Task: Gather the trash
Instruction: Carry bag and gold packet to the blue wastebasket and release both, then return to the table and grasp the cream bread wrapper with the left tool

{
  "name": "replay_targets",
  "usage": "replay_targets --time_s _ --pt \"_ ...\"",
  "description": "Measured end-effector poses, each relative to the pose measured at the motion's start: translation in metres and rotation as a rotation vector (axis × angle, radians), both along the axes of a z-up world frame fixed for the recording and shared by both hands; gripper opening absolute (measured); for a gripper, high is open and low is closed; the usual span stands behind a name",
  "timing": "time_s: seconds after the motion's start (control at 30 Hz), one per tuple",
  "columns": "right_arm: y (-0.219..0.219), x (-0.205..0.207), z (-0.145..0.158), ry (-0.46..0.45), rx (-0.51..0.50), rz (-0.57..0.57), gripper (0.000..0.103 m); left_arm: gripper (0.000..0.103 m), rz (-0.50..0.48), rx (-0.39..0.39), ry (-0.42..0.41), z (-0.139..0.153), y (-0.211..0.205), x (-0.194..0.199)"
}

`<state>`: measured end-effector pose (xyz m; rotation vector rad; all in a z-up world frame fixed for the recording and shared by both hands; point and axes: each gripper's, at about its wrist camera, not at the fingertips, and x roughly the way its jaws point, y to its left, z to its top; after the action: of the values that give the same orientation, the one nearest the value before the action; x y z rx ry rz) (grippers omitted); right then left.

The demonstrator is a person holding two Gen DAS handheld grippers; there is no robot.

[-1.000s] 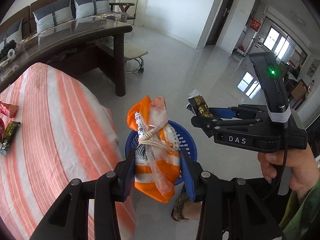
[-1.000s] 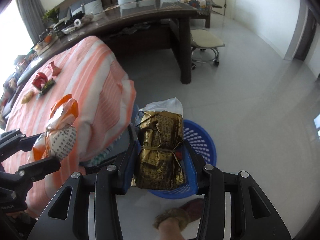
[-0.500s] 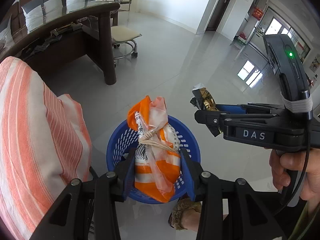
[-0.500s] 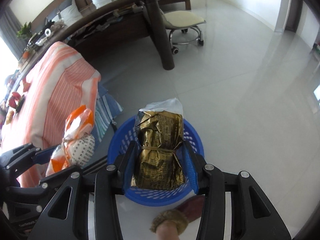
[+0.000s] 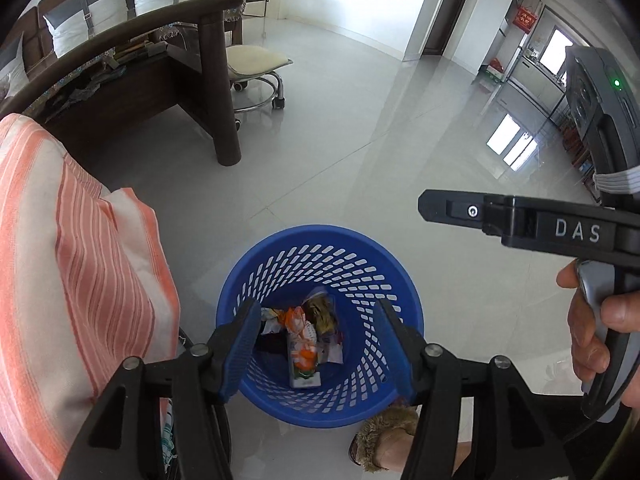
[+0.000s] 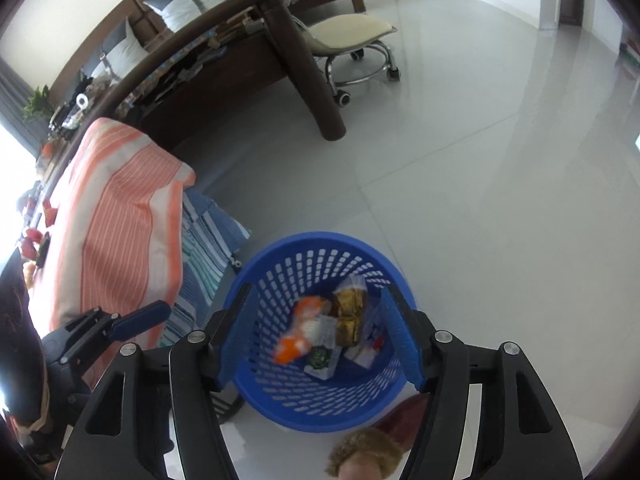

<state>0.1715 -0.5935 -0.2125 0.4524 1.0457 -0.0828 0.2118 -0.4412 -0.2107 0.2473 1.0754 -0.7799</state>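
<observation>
Blue perforated basket (image 5: pixel 320 248) stands on the pale tiled floor (image 5: pixel 360 140), lower centre of both wrist views. Contents at the bottom: an orange-and-white wrapper (image 5: pixel 298 322), a gold foil packet (image 6: pixel 350 314), a flat white carton with green print (image 6: pixel 320 360), plus several smaller wrappers too jumbled to tell apart.

Left gripper (image 5: pixel 320 344): jaws opening, blue pads spread to either side of the basket mouth, nothing between them. The orange-and-white wrapper lies well below the pads, inside the basket, free of both.

Right gripper (image 6: pixel 320 332): jaws opening, pads likewise wide apart and empty. The gold foil packet lies in the basket beneath them, upright-ish against the other trash and slightly blurred, as is the orange wrapper beside it.

In the left wrist view the right gripper's body juts in from the right edge, with a hand (image 5: pixel 592 340) around its handle.

Surroundings: orange-striped cloth (image 5: pixel 60 260) drapes over a surface at frame left, just beside the basket. A blue-striped cloth (image 6: pixel 208 248) hangs under it. Dark wooden table (image 5: pixel 208 80) and a wheeled stool (image 5: pixel 256 68) sit upper left, well apart. A furry slipper (image 5: pixel 384 436) is at the bottom edge, just beside the basket's base.
</observation>
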Motion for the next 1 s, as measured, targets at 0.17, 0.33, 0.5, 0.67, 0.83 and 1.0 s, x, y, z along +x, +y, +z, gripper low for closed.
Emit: replay_targets --time_s 0.17,0.33,0.5,0.67,0.83,1.0 --pt "-0.003 -0.01 0.027 -0.076 -0.06 -0.051 0.08 0.06 -0.007 -0.05 -0.063 0.038 0.03 -0.022" --pt "0.017 -0.019 0.057 -0.155 -0.155 -0.066 0.095 0.064 0.025 -0.049 -0.131 0.068 0.086 -0.04" --pt "0.076 -0.015 0.074 -0.218 -0.267 0.028 0.096 0.064 0.117 -0.019 -0.164 0.075 0.161 -0.051" --pt "0.166 -0.01 0.081 -0.291 -0.326 0.226 0.096 0.064 0.231 0.041 -0.194 0.073 0.242 -0.053" --pt "0.26 -0.019 0.075 -0.312 -0.274 0.42 0.096 0.064 0.373 0.066 -0.186 0.068 0.322 -0.045" --pt "0.342 -0.025 0.06 -0.289 -0.262 0.574 0.096 0.064 0.457 0.07 -0.199 0.066 0.377 -0.036"
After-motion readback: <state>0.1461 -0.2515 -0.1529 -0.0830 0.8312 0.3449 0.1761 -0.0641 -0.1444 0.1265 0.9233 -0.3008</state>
